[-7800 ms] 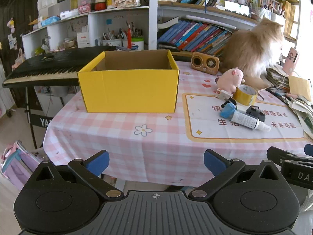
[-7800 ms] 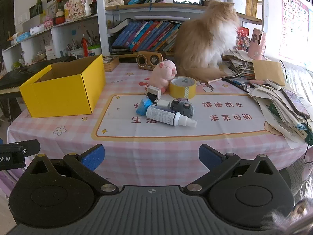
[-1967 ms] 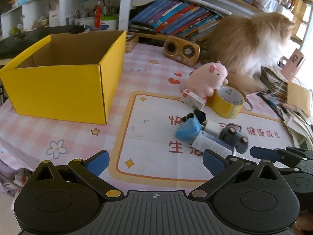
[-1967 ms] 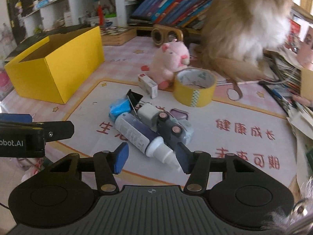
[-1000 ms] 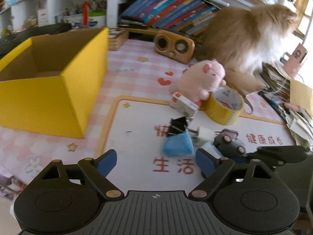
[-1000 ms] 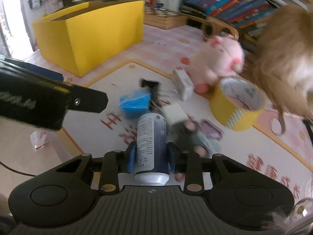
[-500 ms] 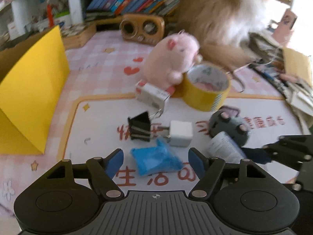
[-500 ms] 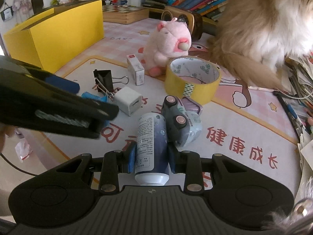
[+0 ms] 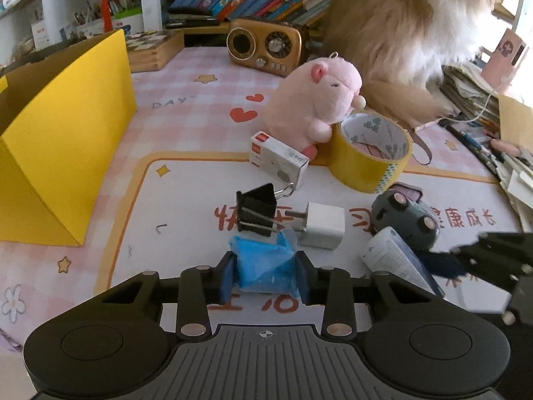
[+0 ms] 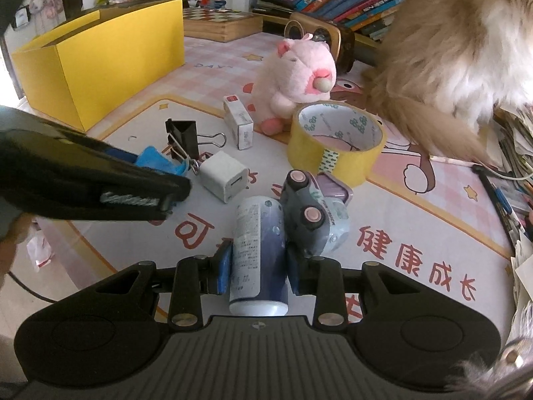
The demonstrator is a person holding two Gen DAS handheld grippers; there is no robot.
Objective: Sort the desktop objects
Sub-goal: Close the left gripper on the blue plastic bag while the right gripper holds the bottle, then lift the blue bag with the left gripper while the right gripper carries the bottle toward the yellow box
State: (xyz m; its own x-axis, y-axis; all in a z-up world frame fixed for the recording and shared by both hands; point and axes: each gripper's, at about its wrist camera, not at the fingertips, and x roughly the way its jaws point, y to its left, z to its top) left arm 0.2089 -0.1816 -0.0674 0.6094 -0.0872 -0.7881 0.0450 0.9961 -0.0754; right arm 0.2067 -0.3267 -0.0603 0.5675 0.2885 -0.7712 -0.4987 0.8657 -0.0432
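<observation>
My left gripper [image 9: 265,275] is shut on a blue crinkled packet [image 9: 265,266] on the white desk mat. My right gripper [image 10: 258,263] is shut on a white and dark blue bottle [image 10: 258,246], which also shows in the left wrist view [image 9: 396,260]. Loose on the mat lie a black binder clip [image 9: 256,210], a white charger plug [image 9: 321,225], a grey toy car [image 10: 313,215], a small white box [image 9: 278,161], a yellow tape roll [image 9: 369,150] and a pink plush pig [image 9: 316,100]. The open yellow box [image 9: 63,126] stands at the left.
A fluffy orange cat [image 9: 409,30] sits at the back right beside a wooden radio [image 9: 266,46]. Stacks of paper and pens [image 9: 493,133] crowd the right edge. Bookshelves stand behind. A wooden chessboard box [image 10: 221,23] lies behind the yellow box.
My left gripper has moved forward and shut on the blue packet. My right gripper still holds the bottle, a little lower and closer to the toy car.
</observation>
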